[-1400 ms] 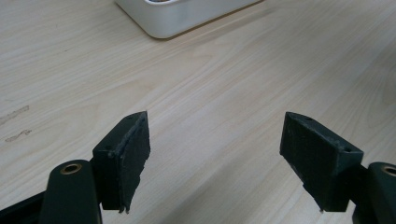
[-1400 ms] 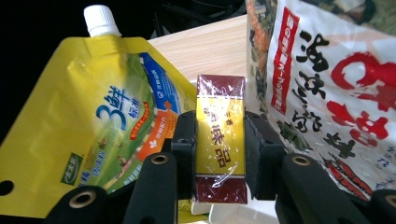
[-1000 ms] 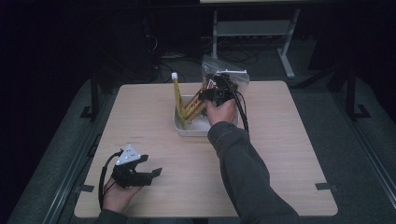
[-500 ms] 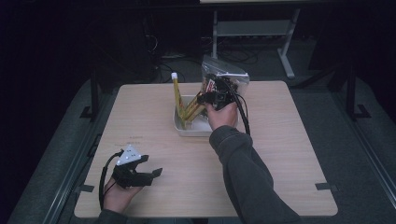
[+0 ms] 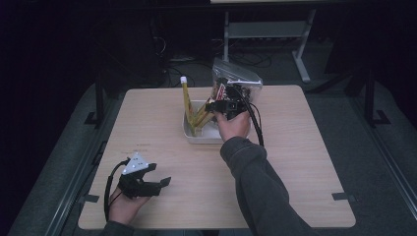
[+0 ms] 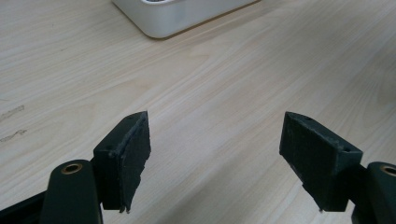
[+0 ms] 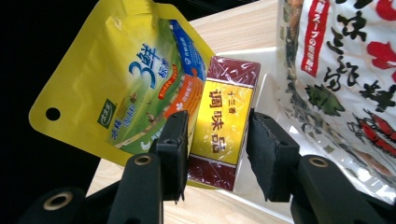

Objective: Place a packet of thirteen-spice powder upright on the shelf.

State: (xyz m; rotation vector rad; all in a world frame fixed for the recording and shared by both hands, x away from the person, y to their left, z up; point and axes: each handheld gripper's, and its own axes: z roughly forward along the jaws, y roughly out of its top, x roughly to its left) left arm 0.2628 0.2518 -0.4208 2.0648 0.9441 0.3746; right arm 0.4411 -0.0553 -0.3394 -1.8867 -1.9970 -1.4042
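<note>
In the high view, a wooden table fills the middle of the frame. A white tray sits just above centre, and a yellow pouch leans up out of its left end. The person's right arm reaches up from the bottom to the tray, holding the right gripper. At the lower left, the left gripper rests in the other hand, apart from the tray.

In the right gripper view, a red and gold box stands at centre between the two black jaws, in front of the pouch, with a clear bag of printed packets at the right edge. The jaws have just been opening: a gap shows beside the right jaw, so the box seems loosely held at best.

In the left gripper view, the left gripper stands wide open over bare wood, nothing between its jaws.

Risks, as a judgement: with the grip slackened, the box could slide or tip against the pouch and knock it over. The leaning pouch looks unsteady, and a brush from the gripper might topple it out of the tray.

Compared with a second ago, the right hand sits slightly lower in the frame; the left hand and the pouch keep their places.
</note>
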